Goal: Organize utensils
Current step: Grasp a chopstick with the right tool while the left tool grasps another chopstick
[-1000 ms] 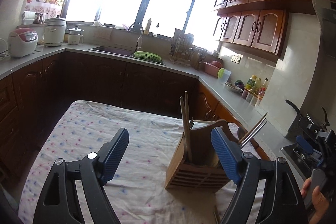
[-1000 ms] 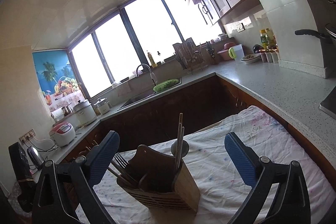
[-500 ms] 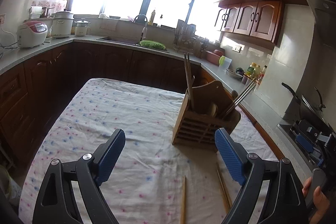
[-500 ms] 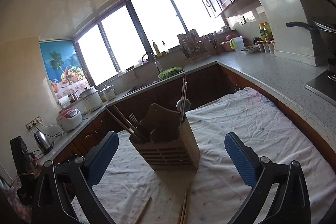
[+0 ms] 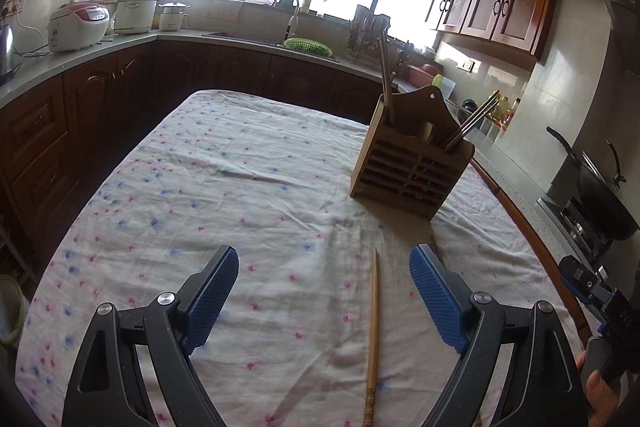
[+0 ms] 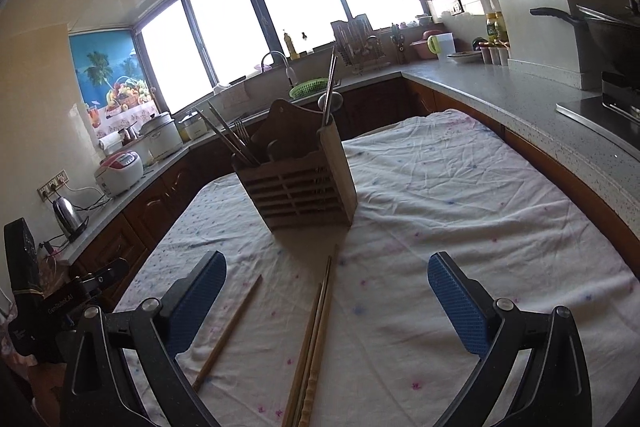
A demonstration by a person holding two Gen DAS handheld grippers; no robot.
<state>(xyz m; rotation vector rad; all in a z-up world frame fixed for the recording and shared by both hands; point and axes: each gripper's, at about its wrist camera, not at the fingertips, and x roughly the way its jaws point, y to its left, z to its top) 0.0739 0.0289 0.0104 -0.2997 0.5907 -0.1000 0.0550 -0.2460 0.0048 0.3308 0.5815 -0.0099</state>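
Note:
A slatted wooden utensil holder (image 5: 412, 163) stands on the cloth-covered table (image 5: 224, 195) with chopsticks, a fork and a spoon standing in it; it also shows in the right wrist view (image 6: 298, 183). A single wooden chopstick (image 5: 373, 335) lies between the fingers of my open, empty left gripper (image 5: 324, 299). In the right wrist view that lone chopstick (image 6: 228, 331) lies at the left and a bunch of chopsticks (image 6: 314, 343) lies between the fingers of my open, empty right gripper (image 6: 328, 303). Both grippers are above the cloth, short of the holder.
Dark wood cabinets and a grey counter (image 6: 532, 99) wrap around the table. A sink with a green basket (image 5: 306, 45), rice cookers (image 5: 78, 27) and a kettle (image 6: 68, 217) stand on the counter. A stove with a wok (image 5: 600, 199) is at the right.
Both grippers have pulled back and tilted down from the holder. The holder now looks smaller and farther, and the loose chopsticks on the cloth have come into view between the fingers.

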